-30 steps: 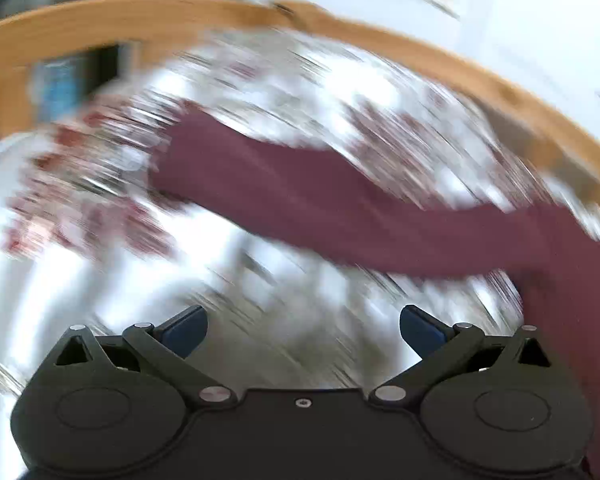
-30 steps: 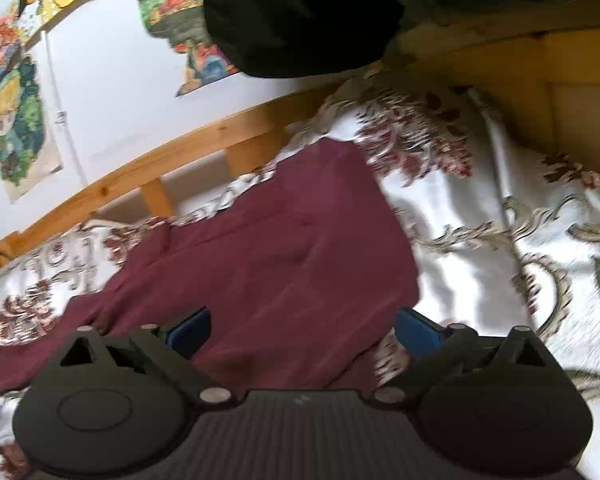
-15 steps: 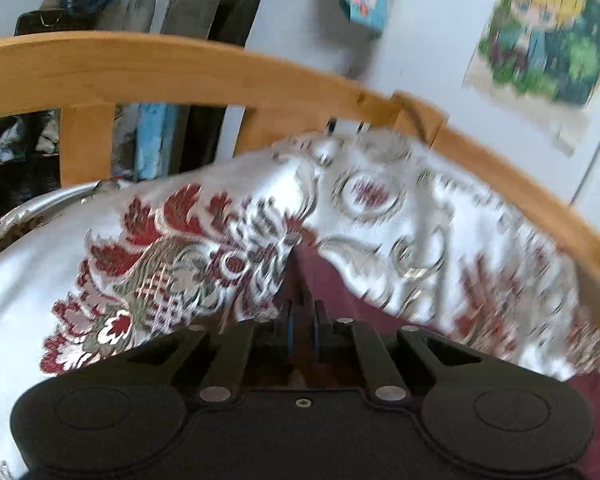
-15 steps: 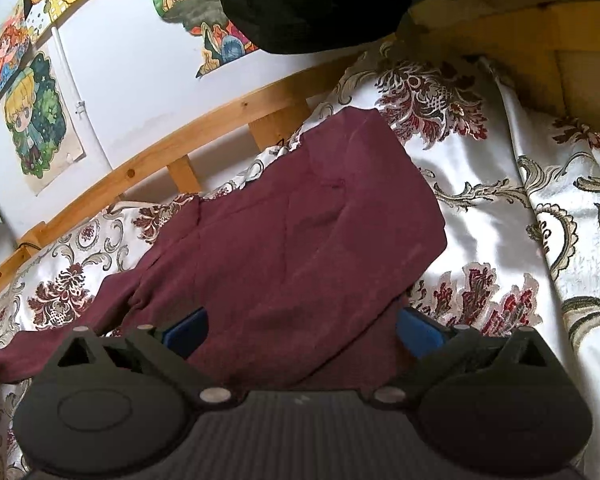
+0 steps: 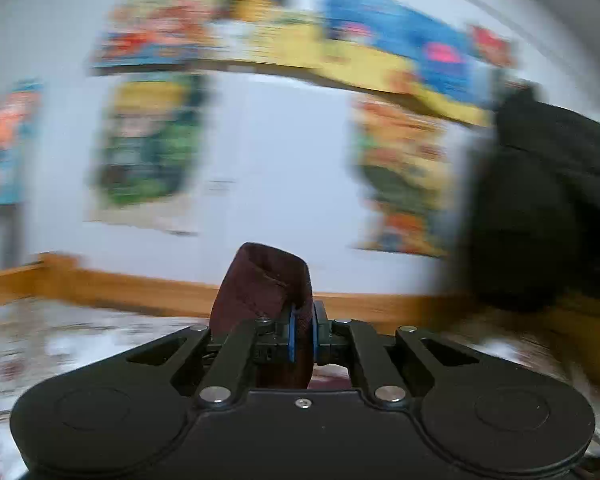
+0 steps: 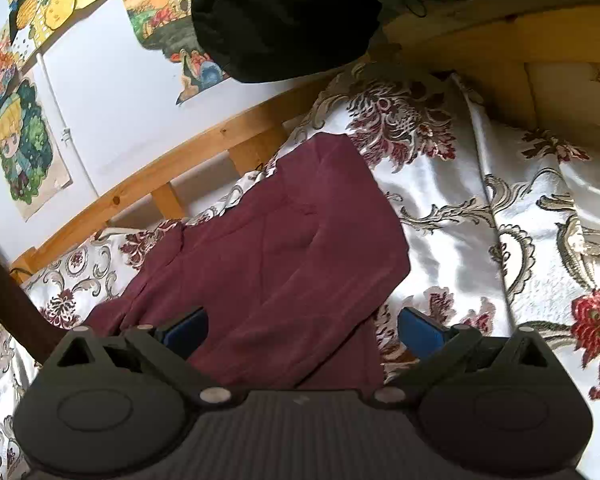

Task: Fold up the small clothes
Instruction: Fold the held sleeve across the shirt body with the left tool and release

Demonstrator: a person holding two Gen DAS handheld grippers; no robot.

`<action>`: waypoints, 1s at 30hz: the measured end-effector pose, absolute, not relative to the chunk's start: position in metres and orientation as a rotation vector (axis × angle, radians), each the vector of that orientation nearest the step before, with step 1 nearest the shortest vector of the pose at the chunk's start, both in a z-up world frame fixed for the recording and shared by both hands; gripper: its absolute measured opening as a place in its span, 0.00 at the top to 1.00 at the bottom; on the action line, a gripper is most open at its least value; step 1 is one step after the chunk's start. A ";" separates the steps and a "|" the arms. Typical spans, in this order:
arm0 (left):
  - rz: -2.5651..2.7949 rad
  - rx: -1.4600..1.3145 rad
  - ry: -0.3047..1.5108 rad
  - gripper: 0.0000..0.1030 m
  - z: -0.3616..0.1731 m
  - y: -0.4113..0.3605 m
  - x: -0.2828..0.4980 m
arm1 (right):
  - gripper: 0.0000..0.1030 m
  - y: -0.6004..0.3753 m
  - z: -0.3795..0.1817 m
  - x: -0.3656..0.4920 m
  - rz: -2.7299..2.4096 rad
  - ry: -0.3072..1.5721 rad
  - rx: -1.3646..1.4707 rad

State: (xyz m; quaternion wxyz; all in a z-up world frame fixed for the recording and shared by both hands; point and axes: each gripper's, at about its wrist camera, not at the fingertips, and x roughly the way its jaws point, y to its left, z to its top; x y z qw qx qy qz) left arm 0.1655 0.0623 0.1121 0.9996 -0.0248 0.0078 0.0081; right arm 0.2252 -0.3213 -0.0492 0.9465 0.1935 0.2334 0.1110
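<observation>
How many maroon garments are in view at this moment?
1. The maroon garment lies spread on the floral bedspread ahead of the right gripper, and its sleeve end is clamped in the left gripper. Others may be out of frame.

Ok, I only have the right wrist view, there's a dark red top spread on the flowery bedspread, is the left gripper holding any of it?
Observer: Yes. The left gripper is shut on a fold of the dark red top.
Operator: Which part?
Observer: Cannot tell; only a bunched loop of cloth shows above the pads.
Operator: Where is it pointing?
Observer: At the wall with posters, over the wooden bed rail.
Operator: And my right gripper?
Observer: The right gripper is open over the top, holding nothing.
</observation>
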 end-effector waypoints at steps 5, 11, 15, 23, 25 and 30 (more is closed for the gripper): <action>-0.251 0.017 0.074 0.93 0.097 0.003 0.182 | 0.00 -0.329 -0.051 0.228 0.206 0.478 0.394; -0.437 0.036 0.212 0.93 0.059 -0.033 0.200 | 0.00 -0.348 -0.052 0.231 0.137 0.467 0.415; -0.486 0.026 0.307 0.93 0.030 -0.048 0.207 | 0.00 -0.352 -0.052 0.231 0.124 0.458 0.417; -0.532 -0.003 0.484 0.88 -0.011 -0.061 0.198 | 0.00 -0.346 -0.053 0.230 0.131 0.467 0.403; -0.543 -0.017 0.522 0.87 -0.020 -0.062 0.196 | 0.00 -0.346 -0.053 0.230 0.131 0.468 0.401; -0.574 -0.054 0.603 0.61 -0.036 -0.065 0.191 | 0.00 -0.345 -0.053 0.230 0.135 0.472 0.394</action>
